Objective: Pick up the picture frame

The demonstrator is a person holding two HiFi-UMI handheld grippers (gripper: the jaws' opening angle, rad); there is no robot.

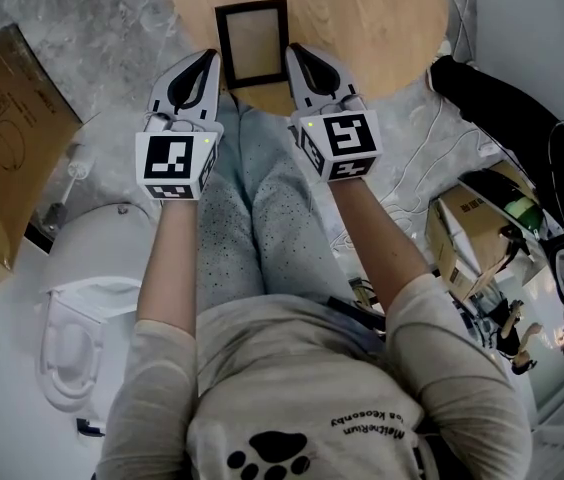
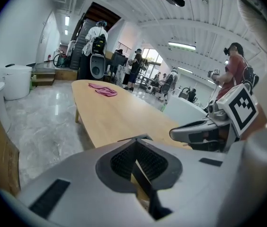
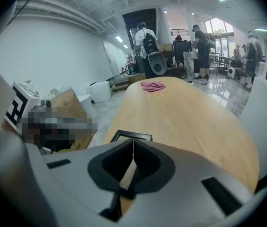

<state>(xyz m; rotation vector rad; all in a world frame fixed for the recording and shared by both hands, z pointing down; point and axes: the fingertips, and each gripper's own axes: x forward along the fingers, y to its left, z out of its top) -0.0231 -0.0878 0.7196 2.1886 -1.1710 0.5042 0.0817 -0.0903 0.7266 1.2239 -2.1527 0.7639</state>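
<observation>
A black picture frame (image 1: 252, 43) with a pale middle lies flat near the near edge of the wooden table (image 1: 372, 28). My left gripper (image 1: 209, 60) sits just left of the frame's near left corner, jaws shut and empty. Just right of the near right corner is my right gripper (image 1: 296, 52), also shut with nothing in it. In the right gripper view the frame's black edge (image 3: 143, 137) shows just past the shut tips of the right gripper (image 3: 133, 148). The left gripper view has the left gripper (image 2: 136, 148) shut and the right gripper (image 2: 202, 134) beside it.
A pink cloth (image 3: 152, 85) lies far down the table. A cardboard box (image 1: 2, 138) and a white bin (image 1: 82, 308) stand on the floor at the left, and dark bags (image 1: 502, 108) at the right. Several people stand at the table's far end (image 2: 98, 41).
</observation>
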